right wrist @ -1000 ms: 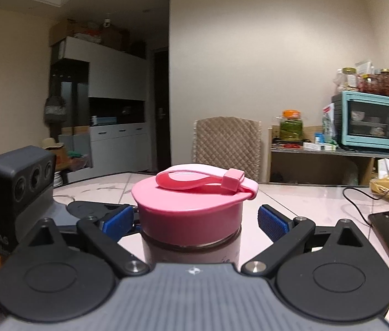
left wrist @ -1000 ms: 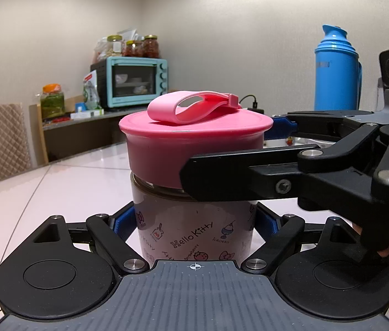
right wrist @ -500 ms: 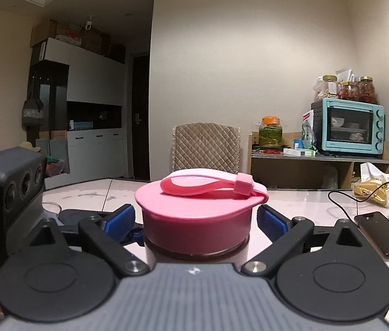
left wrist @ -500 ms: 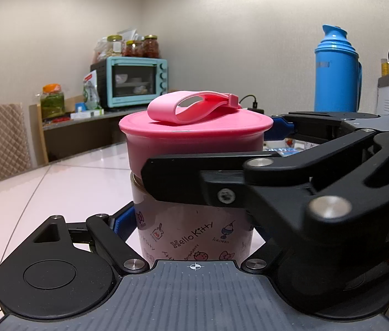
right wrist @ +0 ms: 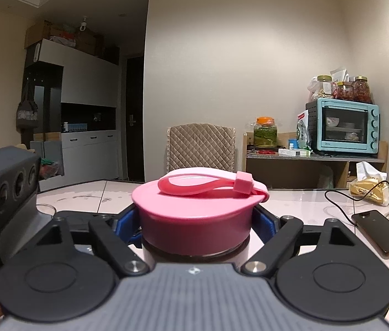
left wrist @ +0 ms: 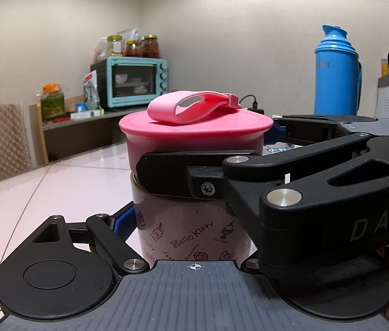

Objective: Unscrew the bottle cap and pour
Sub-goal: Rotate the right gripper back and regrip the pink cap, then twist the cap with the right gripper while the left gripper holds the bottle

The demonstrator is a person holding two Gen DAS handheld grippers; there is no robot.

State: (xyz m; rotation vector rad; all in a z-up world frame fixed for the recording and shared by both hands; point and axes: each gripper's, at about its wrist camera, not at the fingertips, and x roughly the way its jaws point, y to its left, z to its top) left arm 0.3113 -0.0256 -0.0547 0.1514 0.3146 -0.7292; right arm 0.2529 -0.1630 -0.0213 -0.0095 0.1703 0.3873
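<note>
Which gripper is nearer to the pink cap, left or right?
Right. The right gripper is shut on the pink cap itself; the left gripper is shut lower, on the bottle body.

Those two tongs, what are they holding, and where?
Left tongs clamp the bottle by its body; right tongs clamp its pink cap by the sides.

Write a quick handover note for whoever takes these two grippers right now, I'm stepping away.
Left gripper: shut on the Hello Kitty bottle, low on its body, bottle upright on the white table.
Right gripper: shut on the pink cap, one blue pad on each side.
Done: both grips set. Cap is on the bottle; its strap lies flat on top.
Left: twist the cap off, then pour. No receiving vessel is clearly in view.
</note>
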